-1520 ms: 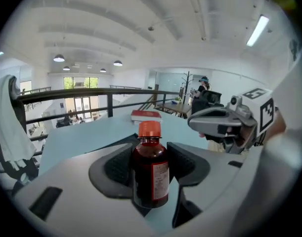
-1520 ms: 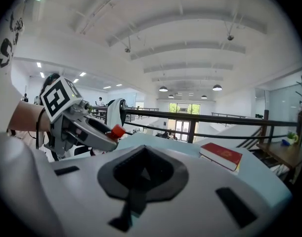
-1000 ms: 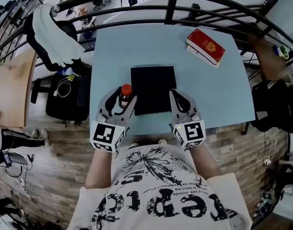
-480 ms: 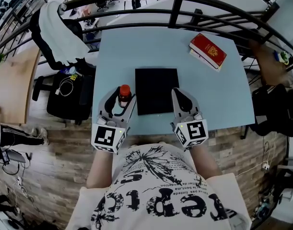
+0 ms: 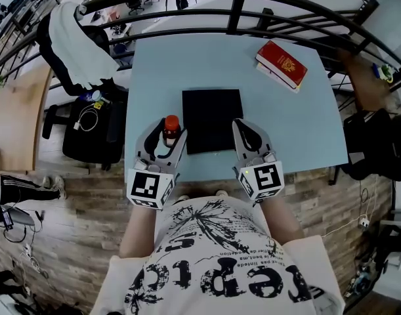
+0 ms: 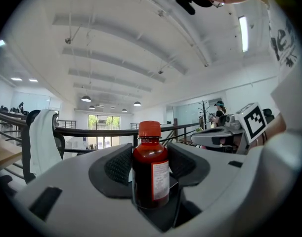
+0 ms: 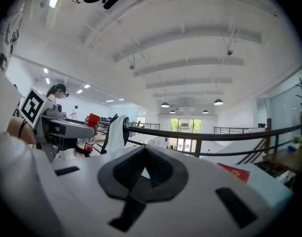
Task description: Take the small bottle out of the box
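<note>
A small dark-red bottle (image 5: 171,128) with an orange cap stands upright between the jaws of my left gripper (image 5: 166,135), which is shut on it just left of the black box. In the left gripper view the bottle (image 6: 151,168) fills the middle, with a ridged pad pressed against each side. The black box (image 5: 212,120) lies flat and closed on the light-blue table (image 5: 187,64). My right gripper (image 5: 243,127) sits at the box's right front corner, shut on nothing. From the right gripper view the bottle (image 7: 90,135) shows at the left, held in the left gripper (image 7: 57,125).
A red book (image 5: 281,64) lies at the table's back right corner. A black railing (image 5: 239,12) curves behind the table. At the left stands a chair draped with a white cloth (image 5: 75,41), with a dark bag (image 5: 88,126) on the floor below.
</note>
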The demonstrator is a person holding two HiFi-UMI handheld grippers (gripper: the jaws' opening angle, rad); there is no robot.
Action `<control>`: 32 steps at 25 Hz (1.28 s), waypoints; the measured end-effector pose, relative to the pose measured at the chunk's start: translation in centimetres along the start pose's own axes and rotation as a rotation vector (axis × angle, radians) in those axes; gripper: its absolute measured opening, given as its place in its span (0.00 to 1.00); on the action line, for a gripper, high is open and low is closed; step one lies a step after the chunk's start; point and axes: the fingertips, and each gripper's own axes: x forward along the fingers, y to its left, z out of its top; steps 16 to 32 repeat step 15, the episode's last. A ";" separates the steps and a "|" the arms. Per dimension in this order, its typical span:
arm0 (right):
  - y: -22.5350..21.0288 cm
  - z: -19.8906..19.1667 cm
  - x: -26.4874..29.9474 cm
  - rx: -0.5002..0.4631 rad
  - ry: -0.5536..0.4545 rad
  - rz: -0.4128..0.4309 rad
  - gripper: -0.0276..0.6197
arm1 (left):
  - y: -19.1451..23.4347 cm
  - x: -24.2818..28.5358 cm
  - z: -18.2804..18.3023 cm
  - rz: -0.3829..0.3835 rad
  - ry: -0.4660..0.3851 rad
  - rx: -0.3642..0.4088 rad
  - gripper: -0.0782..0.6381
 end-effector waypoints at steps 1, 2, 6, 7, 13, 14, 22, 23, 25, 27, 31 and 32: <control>0.0 0.0 -0.1 -0.004 0.002 0.001 0.05 | -0.1 0.0 -0.1 -0.002 0.003 -0.001 0.43; 0.1 -0.1 -0.1 -0.008 0.002 0.002 0.05 | -0.2 0.0 -0.1 -0.004 0.004 -0.002 0.43; 0.3 -0.1 -0.2 -0.019 0.001 0.008 0.05 | -0.4 -0.1 -0.3 -0.007 0.006 -0.005 0.43; 0.3 -0.1 -0.2 -0.021 0.001 0.008 0.05 | -0.4 -0.2 -0.3 -0.006 0.006 -0.005 0.43; 0.2 0.1 -0.6 -0.025 -0.002 0.012 0.05 | -0.8 -0.2 -0.3 -0.003 0.006 -0.009 0.43; 0.1 0.1 -0.6 -0.028 -0.001 0.012 0.06 | -0.8 -0.2 -0.3 -0.002 0.006 -0.011 0.43; 0.1 0.1 -0.6 -0.030 0.001 0.013 0.05 | -0.9 -0.1 -0.3 -0.001 0.007 -0.012 0.43; 0.1 0.1 -0.6 -0.030 0.001 0.013 0.05 | -0.9 -0.1 -0.3 -0.001 0.007 -0.012 0.43; 0.1 0.1 -0.6 -0.030 0.001 0.013 0.05 | -0.9 -0.1 -0.3 -0.001 0.007 -0.012 0.43; 0.1 0.1 -0.6 -0.030 0.001 0.013 0.05 | -0.9 -0.1 -0.3 -0.001 0.007 -0.012 0.43; 0.1 0.1 -0.6 -0.030 0.001 0.013 0.05 | -0.9 -0.1 -0.3 -0.001 0.007 -0.012 0.43; 0.1 0.1 -0.6 -0.030 0.001 0.013 0.05 | -0.9 -0.1 -0.3 -0.001 0.007 -0.012 0.43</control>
